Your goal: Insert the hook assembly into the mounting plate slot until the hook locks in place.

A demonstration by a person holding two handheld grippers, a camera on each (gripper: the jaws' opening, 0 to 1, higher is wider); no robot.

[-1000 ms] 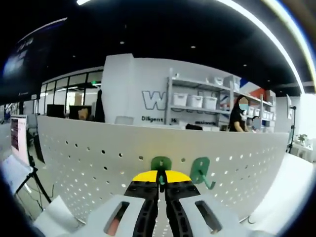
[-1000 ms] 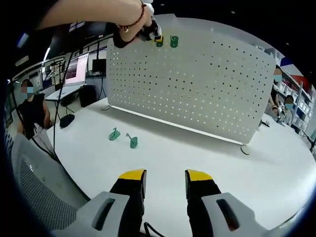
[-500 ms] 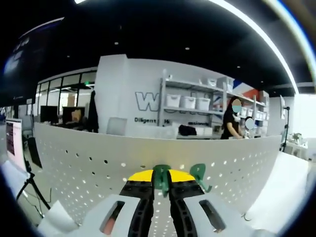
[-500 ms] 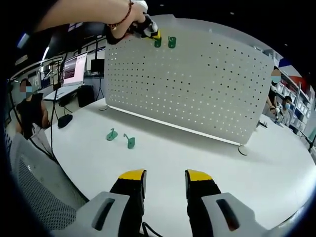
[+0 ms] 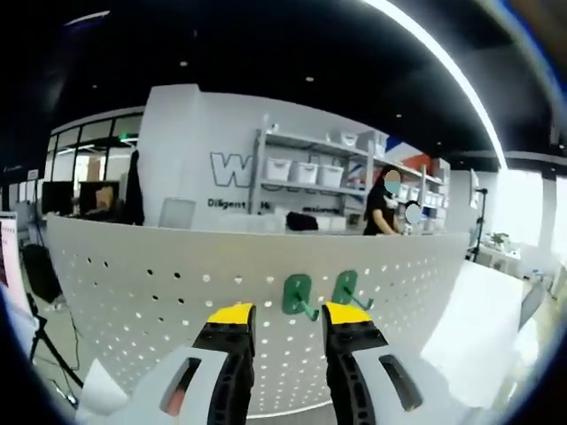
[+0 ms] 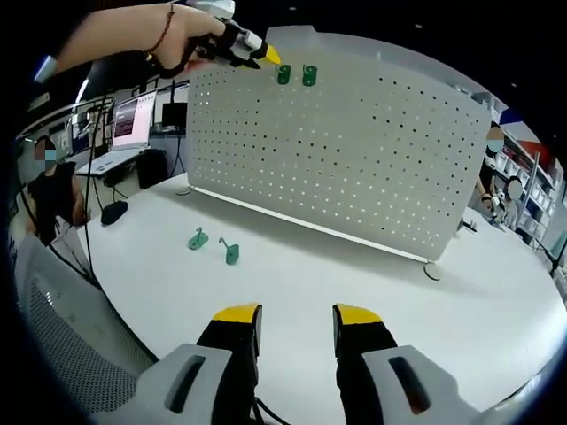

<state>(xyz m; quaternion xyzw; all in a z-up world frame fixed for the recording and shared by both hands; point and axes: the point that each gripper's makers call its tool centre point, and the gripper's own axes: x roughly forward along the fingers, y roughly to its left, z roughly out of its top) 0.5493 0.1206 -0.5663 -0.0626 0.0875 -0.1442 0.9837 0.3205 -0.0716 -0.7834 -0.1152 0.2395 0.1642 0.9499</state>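
A white perforated mounting plate (image 6: 354, 150) stands upright on the white table (image 6: 337, 292). Two green hooks hang side by side near its top edge: one (image 5: 296, 296) just ahead of my left gripper (image 5: 285, 315), the other (image 5: 345, 288) to its right. My left gripper is open, pulled back a little from the plate, holding nothing. In the right gripper view the same hooks (image 6: 283, 75) (image 6: 308, 75) hang beside the left gripper (image 6: 266, 58). Two loose green hooks (image 6: 198, 239) (image 6: 231, 254) lie on the table. My right gripper (image 6: 295, 317) hovers open low over the table.
A person's hand and sleeve (image 6: 133, 40) hold the left gripper at the plate's top. A monitor (image 6: 133, 124) and a seated person (image 6: 53, 195) are at the left. Shelves with bins (image 5: 310, 173) and people stand behind the plate.
My left gripper has opened and let go of the green hook, which now hangs on the plate, and has drawn back slightly. The right gripper has stayed put.
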